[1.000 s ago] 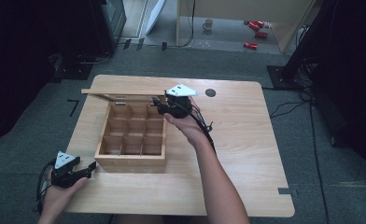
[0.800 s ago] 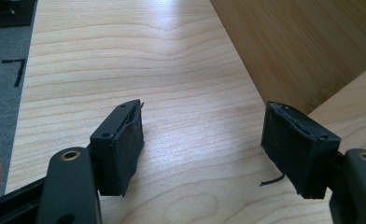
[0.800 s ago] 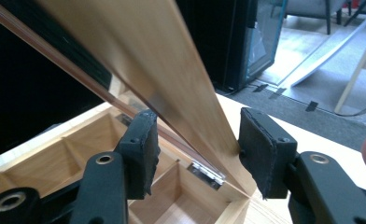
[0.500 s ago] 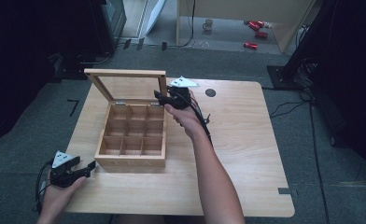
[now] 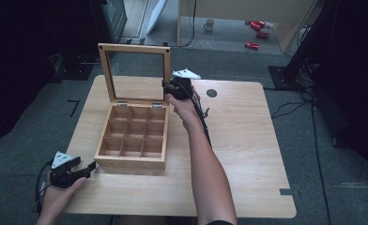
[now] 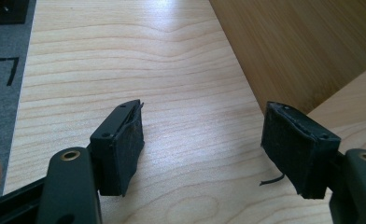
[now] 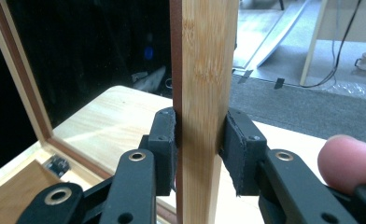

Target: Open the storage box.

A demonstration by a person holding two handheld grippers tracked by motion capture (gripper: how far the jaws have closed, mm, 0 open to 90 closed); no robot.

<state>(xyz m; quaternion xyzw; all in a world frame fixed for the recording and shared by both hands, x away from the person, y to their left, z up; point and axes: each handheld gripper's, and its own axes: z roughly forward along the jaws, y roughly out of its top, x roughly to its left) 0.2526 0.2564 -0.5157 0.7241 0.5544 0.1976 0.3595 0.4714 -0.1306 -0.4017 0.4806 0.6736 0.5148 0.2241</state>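
A wooden box point(image 5: 133, 140) with several compartments stands on the table. Its glass-paned lid point(image 5: 134, 72) is upright. My right gripper point(image 5: 169, 87) is shut on the lid's right side frame point(image 7: 203, 107), both pads pressing the wood. My left gripper point(image 5: 89, 167) rests open near the table's front left corner, just left of the box's front wall point(image 6: 302, 51), with bare tabletop between its jaws. The compartments look empty.
A round black hole point(image 5: 211, 93) sits in the tabletop behind the right arm. The table point(image 5: 248, 154) has bare wood to the right of the box. Beyond the far edge are a floor with cables, a mug point(image 5: 209, 23) and red items point(image 5: 257, 28).
The right gripper has swung the lid from lying flat behind the box up to upright. The left gripper has stayed in place.
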